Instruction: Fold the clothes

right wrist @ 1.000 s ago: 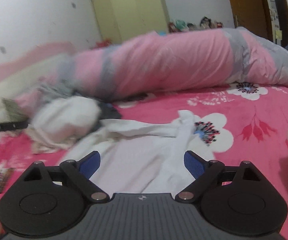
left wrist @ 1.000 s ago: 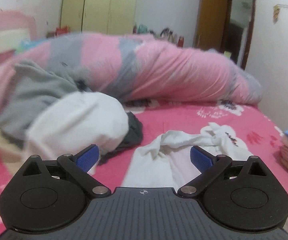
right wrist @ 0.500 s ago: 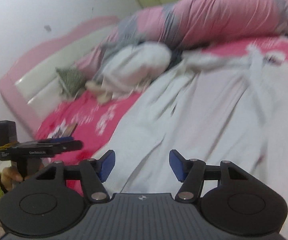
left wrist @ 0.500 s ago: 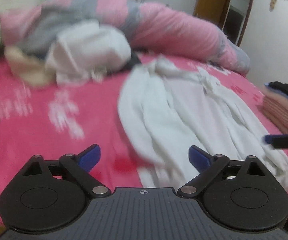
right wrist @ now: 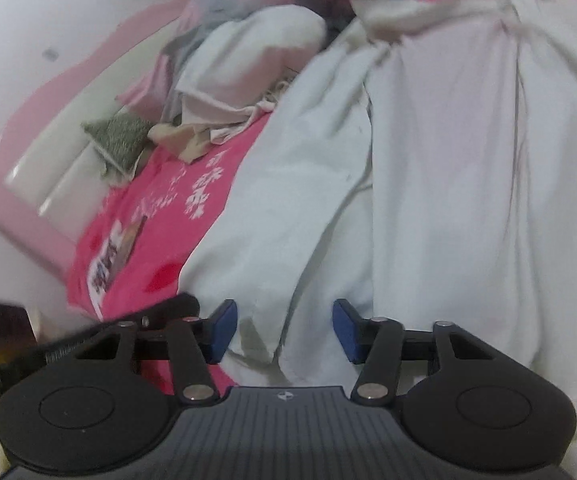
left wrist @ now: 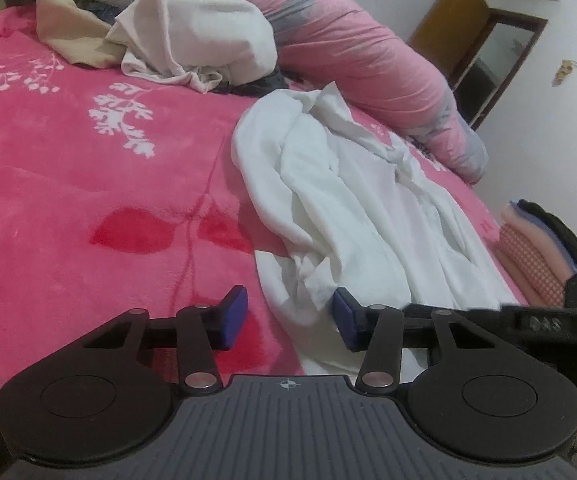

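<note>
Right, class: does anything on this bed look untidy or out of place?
Yes. The white garment lies crumpled and bunched across the pink blanket, not spread flat. Behind it, more clothes sit in a loose heap against the rolled quilt.

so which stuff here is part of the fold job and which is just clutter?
In play:
white garment, spread on the bed
left gripper, open at its near hem
right gripper, open over its edge

Just lying about:
heap of clothes
rolled pink duvet
folded stack
green cushion
</note>
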Demonstrator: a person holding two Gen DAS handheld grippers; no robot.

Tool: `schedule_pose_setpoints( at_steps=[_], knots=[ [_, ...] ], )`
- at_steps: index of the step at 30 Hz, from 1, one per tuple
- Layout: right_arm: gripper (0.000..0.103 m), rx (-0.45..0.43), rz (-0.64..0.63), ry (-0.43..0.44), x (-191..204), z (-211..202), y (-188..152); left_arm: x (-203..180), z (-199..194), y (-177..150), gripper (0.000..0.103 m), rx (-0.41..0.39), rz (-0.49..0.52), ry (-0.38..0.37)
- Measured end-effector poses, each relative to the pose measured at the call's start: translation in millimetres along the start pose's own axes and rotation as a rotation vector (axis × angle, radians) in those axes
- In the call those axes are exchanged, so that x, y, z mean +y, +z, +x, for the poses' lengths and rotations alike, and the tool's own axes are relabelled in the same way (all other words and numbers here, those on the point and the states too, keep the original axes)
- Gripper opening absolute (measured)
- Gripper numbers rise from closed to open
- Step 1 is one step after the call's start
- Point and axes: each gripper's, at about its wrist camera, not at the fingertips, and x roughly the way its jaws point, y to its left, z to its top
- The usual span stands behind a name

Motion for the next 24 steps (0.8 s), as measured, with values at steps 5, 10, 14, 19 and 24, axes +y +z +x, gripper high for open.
schedule_pose_setpoints(
  at_steps=[5,10,14,19,24],
  knots=[
    [0.006,-0.039,0.111,0.076,-16,-3,4,-3,-5,-3,0.046,-0.021,0.022,-0.088],
    [0.005,-0.136,0.211,0.112,-41,-33,11,-12,-12,-3,0.049,-0.048,0.048,-0.184],
    [0.005,-0.199,0.264,0.097,-65,-55,13,-12,-8,0,0.053,-0.044,0.035,-0.191],
    [0.005,-0.201,0.333,0.093,-85,-54,10,-17,15,6,0.054,0.019,0.015,-0.163],
    [0.006,-0.203,0.402,0.090,-104,-53,7,-34,39,6,0.057,0.079,0.038,-0.169]
  ],
)
